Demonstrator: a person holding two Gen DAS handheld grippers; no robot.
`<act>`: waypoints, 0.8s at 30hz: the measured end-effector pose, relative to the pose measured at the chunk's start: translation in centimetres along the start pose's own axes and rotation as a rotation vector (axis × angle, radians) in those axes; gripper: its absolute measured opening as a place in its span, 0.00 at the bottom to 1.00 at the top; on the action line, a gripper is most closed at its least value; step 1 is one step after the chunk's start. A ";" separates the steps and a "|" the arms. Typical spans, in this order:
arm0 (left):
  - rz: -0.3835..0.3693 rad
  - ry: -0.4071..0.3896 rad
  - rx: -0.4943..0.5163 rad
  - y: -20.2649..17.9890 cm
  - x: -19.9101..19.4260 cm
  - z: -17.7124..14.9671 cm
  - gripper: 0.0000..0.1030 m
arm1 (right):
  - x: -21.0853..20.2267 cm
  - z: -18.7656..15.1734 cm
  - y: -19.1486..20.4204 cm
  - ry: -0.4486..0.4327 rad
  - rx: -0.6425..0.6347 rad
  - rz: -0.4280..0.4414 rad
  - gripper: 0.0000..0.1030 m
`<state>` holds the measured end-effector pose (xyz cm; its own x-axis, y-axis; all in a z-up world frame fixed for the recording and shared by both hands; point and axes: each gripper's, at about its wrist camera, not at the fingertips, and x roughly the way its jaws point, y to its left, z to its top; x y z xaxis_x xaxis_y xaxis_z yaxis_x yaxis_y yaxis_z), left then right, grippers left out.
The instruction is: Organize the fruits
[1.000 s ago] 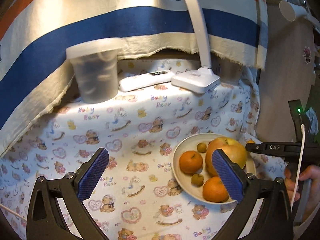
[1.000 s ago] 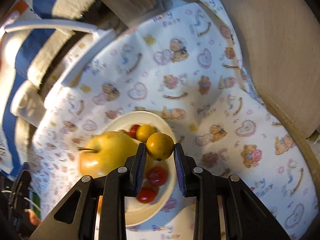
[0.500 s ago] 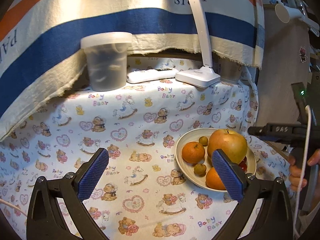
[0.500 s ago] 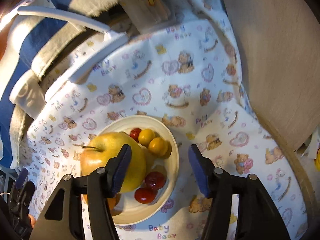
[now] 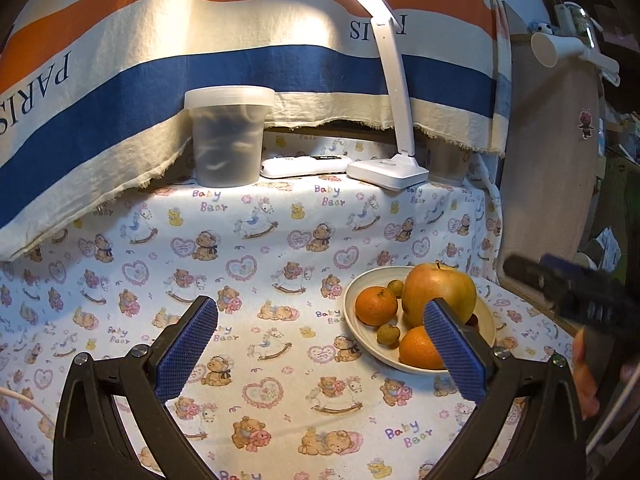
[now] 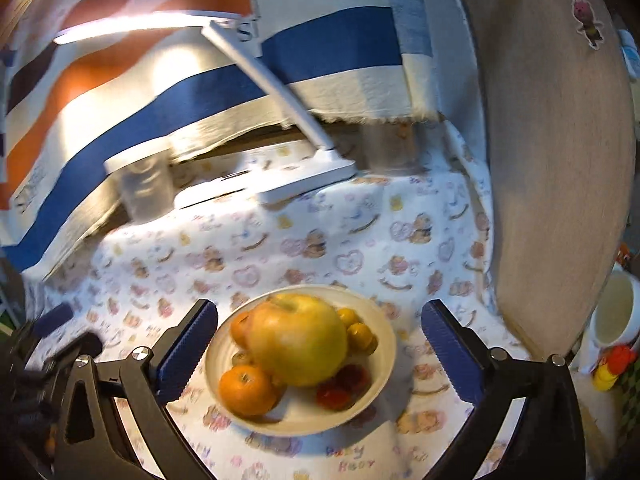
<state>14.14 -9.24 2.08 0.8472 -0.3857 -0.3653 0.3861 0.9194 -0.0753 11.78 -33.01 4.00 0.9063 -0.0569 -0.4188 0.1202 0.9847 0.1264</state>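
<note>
Fruits are seen gathered in the plate at 5 o'clock on the table, no loose fruit being visible, both grippers' fingers spread apart and empty

Plate sits on tablecloth, near-right in left wrist view. In the plate: apple at centre-right, one mandarin left of it, touching or just beside, another mandarin near side. Small round fruit at far rim between mandarin and apple, second small one between the two mandarins. Right wrist view: two small citrus right of apple, two tomatoes on its near-right. Far edge of cloth: lidded tub left, remote just right of it, lamp base right of remote. Striped cloth hangs behind them.
</note>
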 end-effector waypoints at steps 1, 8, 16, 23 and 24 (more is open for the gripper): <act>-0.007 -0.005 -0.003 0.0 -0.1 -0.2 0.99 | -0.3 -0.8 0.2 -0.009 -0.009 0.000 0.99; -0.006 -0.042 0.048 -0.7 -0.5 -0.9 0.99 | -0.7 -3.1 2.0 -0.051 -0.099 -0.028 1.00; 0.032 -0.084 0.067 -1.8 -0.6 -1.9 1.00 | -1.2 -3.5 2.2 -0.074 -0.095 -0.040 1.00; 0.021 -0.091 0.079 -1.9 -0.7 -1.8 1.00 | -2.2 -3.7 3.1 -0.126 -0.149 -0.055 0.99; 0.023 -0.093 0.084 -2.0 -0.8 -1.8 1.00 | -2.3 -3.7 2.9 -0.131 -0.138 -0.065 0.99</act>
<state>12.02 -10.65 0.84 0.8847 -0.3741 -0.2782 0.3925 0.9197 0.0115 8.58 -29.38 2.04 0.9445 -0.1336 -0.3001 0.1319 0.9909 -0.0259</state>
